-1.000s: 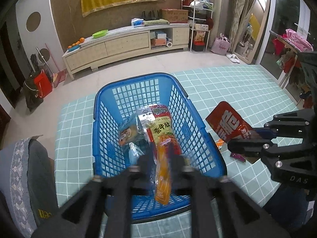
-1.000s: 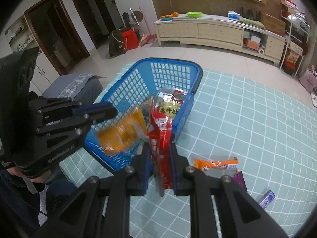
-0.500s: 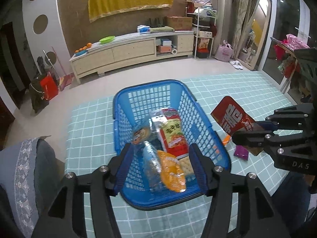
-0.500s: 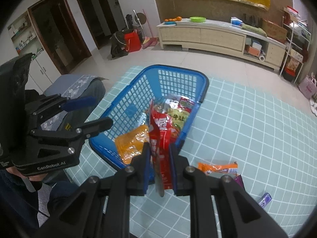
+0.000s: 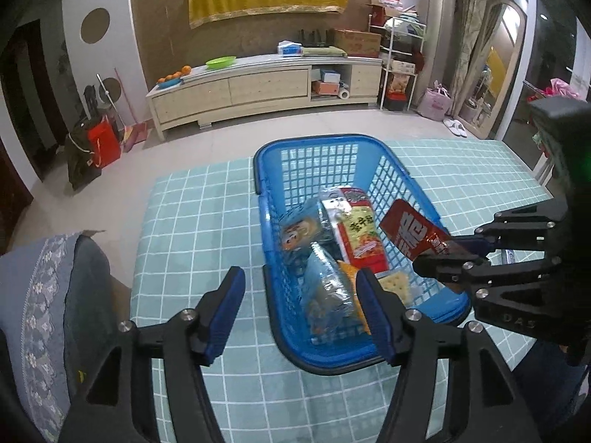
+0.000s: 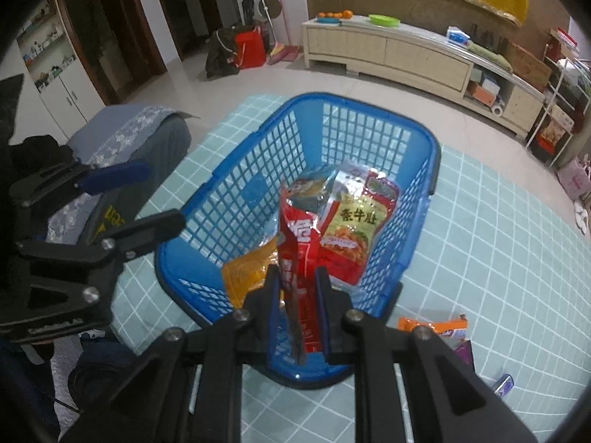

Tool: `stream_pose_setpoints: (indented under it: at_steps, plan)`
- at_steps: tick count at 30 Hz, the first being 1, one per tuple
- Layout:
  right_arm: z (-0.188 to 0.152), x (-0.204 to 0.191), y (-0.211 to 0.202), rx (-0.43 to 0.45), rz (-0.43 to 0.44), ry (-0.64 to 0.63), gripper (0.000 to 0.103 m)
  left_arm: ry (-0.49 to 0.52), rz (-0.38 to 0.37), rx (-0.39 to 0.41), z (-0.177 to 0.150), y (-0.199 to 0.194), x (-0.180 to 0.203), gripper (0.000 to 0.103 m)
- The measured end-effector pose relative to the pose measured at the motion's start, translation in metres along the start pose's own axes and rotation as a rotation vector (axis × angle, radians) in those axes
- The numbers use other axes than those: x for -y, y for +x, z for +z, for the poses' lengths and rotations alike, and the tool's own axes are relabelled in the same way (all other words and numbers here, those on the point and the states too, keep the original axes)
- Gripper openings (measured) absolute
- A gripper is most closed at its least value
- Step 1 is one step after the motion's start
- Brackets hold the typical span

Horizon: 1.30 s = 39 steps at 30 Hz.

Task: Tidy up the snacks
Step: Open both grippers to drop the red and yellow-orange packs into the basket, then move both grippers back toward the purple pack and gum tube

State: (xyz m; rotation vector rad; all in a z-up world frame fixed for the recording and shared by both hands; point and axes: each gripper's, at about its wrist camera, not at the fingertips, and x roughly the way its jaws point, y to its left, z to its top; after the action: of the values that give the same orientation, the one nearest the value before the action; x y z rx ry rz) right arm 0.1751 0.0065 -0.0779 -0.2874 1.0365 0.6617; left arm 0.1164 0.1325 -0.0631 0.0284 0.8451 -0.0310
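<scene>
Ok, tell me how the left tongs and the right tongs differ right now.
The left tongs stand open with nothing pressed between them, their jaws having just been opening; the right tongs are shut on a red snack packet. The left tongs sit at the blue basket's near rim; the right tongs hold their packet over it. Both have black arms with blue pads.

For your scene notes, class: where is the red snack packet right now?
The red snack packet is clamped in the right gripper, over the near end of the blue basket, above the snacks inside.

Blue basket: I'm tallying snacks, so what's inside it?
Inside the blue basket: a yellow-red packet, an orange packet, crackers, a clear packet. Anything beneath them is covered.
</scene>
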Motion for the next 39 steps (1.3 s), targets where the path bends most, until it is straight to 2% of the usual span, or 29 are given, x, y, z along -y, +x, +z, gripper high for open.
stream_pose_setpoints:
  at_steps: [2,4,6,8,13,16,19,29,39]
  plan:
    - [0.001,-0.005,0.009,-0.021,-0.010,-0.021,0.024,-0.006,0.002,-0.004,-0.003,0.002,-0.004,0.060]
    - [0.002,-0.007,0.019,-0.059,-0.003,-0.031,0.041,0.000,0.000,-0.011,-0.003,0.003,-0.007,0.060]
    - [0.000,-0.009,0.024,-0.077,0.005,-0.031,0.072,0.008,-0.005,-0.008,-0.006,0.001,-0.007,0.060]
    - [-0.002,-0.010,0.022,-0.060,-0.006,-0.029,0.078,0.002,-0.008,0.011,-0.008,-0.004,-0.009,0.065]
    - [-0.006,-0.004,0.006,-0.041,-0.015,0.005,0.079,-0.027,-0.038,0.024,-0.010,-0.011,-0.009,0.073]
    - [-0.009,0.004,-0.007,-0.031,-0.024,0.022,0.079,-0.034,-0.056,0.042,-0.009,-0.019,-0.003,0.074]
    - [-0.015,0.014,-0.022,-0.015,-0.024,0.049,0.079,-0.020,-0.070,0.057,-0.007,-0.027,0.010,0.080]
    - [-0.043,0.058,-0.067,0.042,-0.034,0.149,0.079,0.089,-0.093,0.081,0.006,-0.043,0.076,0.080]
    - [-0.084,0.108,-0.092,0.047,-0.082,0.252,0.079,0.180,-0.143,0.071,0.012,-0.031,0.139,0.080]
